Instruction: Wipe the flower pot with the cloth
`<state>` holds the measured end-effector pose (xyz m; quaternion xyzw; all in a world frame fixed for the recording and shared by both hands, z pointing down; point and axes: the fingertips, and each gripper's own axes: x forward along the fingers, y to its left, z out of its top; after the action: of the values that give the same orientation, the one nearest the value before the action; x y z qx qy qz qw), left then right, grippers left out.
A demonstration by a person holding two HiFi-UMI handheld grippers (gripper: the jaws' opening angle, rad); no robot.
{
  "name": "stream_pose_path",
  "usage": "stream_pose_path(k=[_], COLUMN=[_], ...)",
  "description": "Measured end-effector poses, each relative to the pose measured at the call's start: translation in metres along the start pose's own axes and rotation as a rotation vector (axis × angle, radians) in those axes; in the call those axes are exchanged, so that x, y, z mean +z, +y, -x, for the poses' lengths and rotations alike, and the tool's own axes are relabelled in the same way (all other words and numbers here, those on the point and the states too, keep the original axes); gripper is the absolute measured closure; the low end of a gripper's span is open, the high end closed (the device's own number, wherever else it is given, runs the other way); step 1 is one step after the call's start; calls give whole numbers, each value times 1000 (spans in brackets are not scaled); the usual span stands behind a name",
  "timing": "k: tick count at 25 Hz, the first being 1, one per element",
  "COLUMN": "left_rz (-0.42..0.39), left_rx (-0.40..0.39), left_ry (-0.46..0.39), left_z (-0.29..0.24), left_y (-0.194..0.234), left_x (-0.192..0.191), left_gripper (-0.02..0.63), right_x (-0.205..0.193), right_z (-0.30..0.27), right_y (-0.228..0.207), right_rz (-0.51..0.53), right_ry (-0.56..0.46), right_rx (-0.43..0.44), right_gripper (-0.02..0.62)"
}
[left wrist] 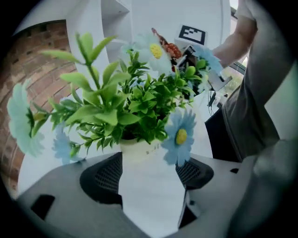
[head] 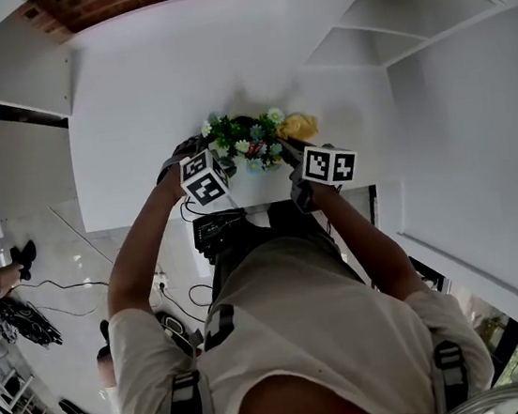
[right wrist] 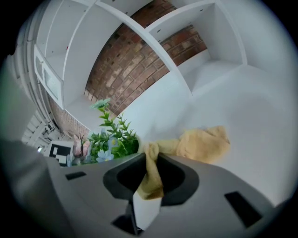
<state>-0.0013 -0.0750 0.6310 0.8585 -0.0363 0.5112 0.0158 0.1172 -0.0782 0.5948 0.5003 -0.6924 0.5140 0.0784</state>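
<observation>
- A person stands over a white bench (head: 131, 95), seen steeply from above, with a hand-held gripper in each hand reaching towards a small potted plant near the bench's front edge.
- The flower pot (left wrist: 137, 149) is white and upright, filled with green leaves and pale blue daisies (left wrist: 135, 102) that spread wider than the pot itself.
- The left hand-held gripper (left wrist: 149, 165) has its jaws apart. The pot stands just beyond their tips, in line with the gap, and the pads do not appear to press on it.
- The right hand-held gripper (right wrist: 150, 174) is clamped on one end of the yellow cloth (right wrist: 200, 144). The rest of the cloth trails onto the bench just to the right of the pot.
- The wipe looks about to start. It would probably go best if the left jaws steady the pot low on its wall, below the foliage.
- The cloth's loose bulk, not the pinched end, should then be drawn round the pot's side, lightly enough that the pot does not tip.
</observation>
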Motion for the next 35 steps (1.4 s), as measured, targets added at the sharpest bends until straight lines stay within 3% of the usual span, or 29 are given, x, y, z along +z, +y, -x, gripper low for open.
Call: stream_pose_path(k=[6,9,11,16,20,23,25,30,35], left_rz=[116,284,363,389,437,390,376,294,333], left_rx=[63,136,162,226,196,173,167,122,134], left_ry=[-28,-77,-102,-85,-91,-84,-93,-115,-105], left_z=[1,3,2,-6,-7,-7,-5,-6,-5], left_y=[-21,-11,-8,-7,-16,-21,-17,-6,0], left_x=[-5,-1,0,2,3,5,3,13,23], left_gripper=[255,364,361,359,354,345,298,273,274], right_x=[5,-10,-21,-45,-54,-62,-64,-45,-33], right_z=[-2,2,5,6,4,6,7,13,6], right_y=[-6,-2,3,17,23,34,37,21,24], right_rz=[41,85,86,93,83,88,82,39,56], right_ry=[-1,28,45,69,84,103,101,17,18], right_rx=[1,-7,4,40,54,84,93,46,41], right_gripper=[509,509,508,509,509,509,509,509,509])
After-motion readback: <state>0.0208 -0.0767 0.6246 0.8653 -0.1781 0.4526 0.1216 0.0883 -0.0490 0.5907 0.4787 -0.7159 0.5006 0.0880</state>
